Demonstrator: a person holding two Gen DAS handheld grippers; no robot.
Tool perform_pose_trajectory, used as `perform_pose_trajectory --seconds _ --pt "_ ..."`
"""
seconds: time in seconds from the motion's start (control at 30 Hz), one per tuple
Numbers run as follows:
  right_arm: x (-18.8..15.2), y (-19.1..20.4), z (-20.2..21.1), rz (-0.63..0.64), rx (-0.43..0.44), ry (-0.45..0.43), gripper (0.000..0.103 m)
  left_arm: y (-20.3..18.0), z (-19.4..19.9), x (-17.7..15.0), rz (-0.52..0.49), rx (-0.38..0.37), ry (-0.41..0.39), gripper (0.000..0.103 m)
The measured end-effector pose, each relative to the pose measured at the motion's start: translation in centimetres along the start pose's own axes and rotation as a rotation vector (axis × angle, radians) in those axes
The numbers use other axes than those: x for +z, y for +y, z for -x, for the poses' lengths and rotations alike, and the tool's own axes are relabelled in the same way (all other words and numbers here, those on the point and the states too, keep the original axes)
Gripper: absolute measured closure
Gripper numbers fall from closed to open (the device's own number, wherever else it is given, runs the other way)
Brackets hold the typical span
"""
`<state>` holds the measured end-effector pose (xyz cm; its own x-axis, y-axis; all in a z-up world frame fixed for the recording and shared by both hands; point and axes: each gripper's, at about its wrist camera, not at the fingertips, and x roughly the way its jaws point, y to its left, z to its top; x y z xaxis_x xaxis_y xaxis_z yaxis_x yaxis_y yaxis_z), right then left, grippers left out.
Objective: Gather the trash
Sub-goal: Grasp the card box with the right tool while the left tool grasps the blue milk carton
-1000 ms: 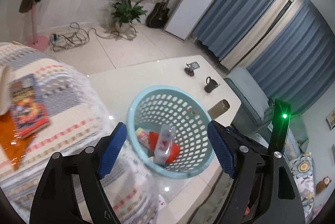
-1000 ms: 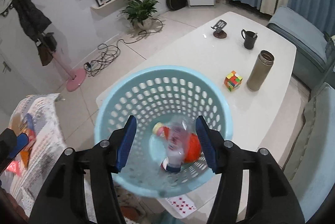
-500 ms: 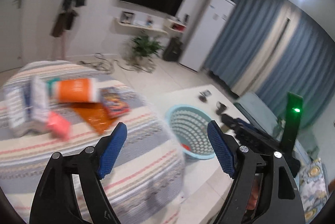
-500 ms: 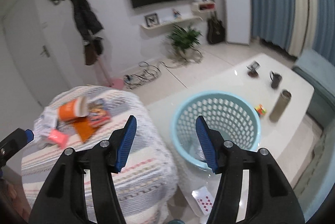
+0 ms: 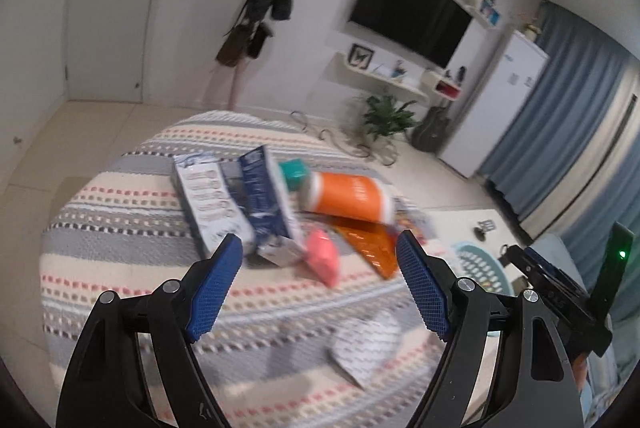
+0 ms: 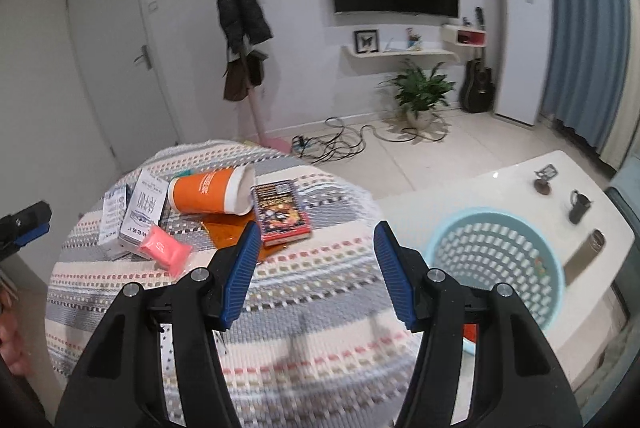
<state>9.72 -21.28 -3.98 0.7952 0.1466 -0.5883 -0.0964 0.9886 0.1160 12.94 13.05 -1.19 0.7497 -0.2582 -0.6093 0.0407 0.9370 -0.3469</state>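
Note:
Trash lies on a round table under a striped cloth (image 6: 304,308): a tipped orange cup (image 6: 208,193), a red snack packet (image 6: 282,214), a pink packet (image 6: 164,248), white boxes (image 6: 144,207) and an orange wrapper (image 6: 228,232). The left wrist view shows the same cup (image 5: 348,195), pink packet (image 5: 322,260) and boxes (image 5: 208,195), blurred. My left gripper (image 5: 320,256) hangs open above the cloth, short of the pile. My right gripper (image 6: 316,252) is open and empty too, nearer the cloth's right side. The light blue basket (image 6: 500,252) stands to the right.
The basket sits on a white table (image 6: 500,183) with a mug (image 6: 580,207), a flask (image 6: 584,252) and a small stand (image 6: 544,179). A white paper scrap (image 5: 366,344) lies near on the cloth. One blue pad (image 6: 30,228) of my left gripper shows at the left edge.
Both grippers have swung up and away from the basket, where a clear bottle lay, over to the cloth-covered round table. The trash pile has come into view ahead; both stay open.

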Motion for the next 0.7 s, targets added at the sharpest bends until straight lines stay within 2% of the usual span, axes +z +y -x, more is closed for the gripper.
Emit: perform_pose_trajectory --seconds 0.17,0.27,0.4,0.5,0.57,0.6,0.7 --pt "0.6 1.5 -4.6 0.057 0.052 0.046 0.048 2.1 -5.3 1.6 0.026 0.053 0.07 0.026" --pt "1.1 1.9 -7.1 0.078 0.051 0.064 0.047 2.5 -8.3 2.6 0.029 0.086 0.099 0.026" --pt "1.5 1.8 -11.5 0.087 0.055 0.142 0.044 2.7 -12.0 3.5 0.009 0.151 0.146 0.026" --pt "1.7 2.1 -13.7 0.086 0.077 0.18 0.041 3.0 -13.5 3.6 0.013 0.166 0.171 0.028" --pt "1.5 2.5 -14.7 0.101 0.075 0.193 0.033 2.6 -14.0 3.6 -0.02 0.195 0.167 0.03" --pt "1.5 2.7 -15.1 0.109 0.074 0.198 0.032 2.3 -14.3 3.6 -0.037 0.207 0.17 0.03" --pt "1.3 3.1 -16.2 0.122 0.08 0.226 0.032 1.7 -14.7 3.9 -0.08 0.233 0.172 0.041"
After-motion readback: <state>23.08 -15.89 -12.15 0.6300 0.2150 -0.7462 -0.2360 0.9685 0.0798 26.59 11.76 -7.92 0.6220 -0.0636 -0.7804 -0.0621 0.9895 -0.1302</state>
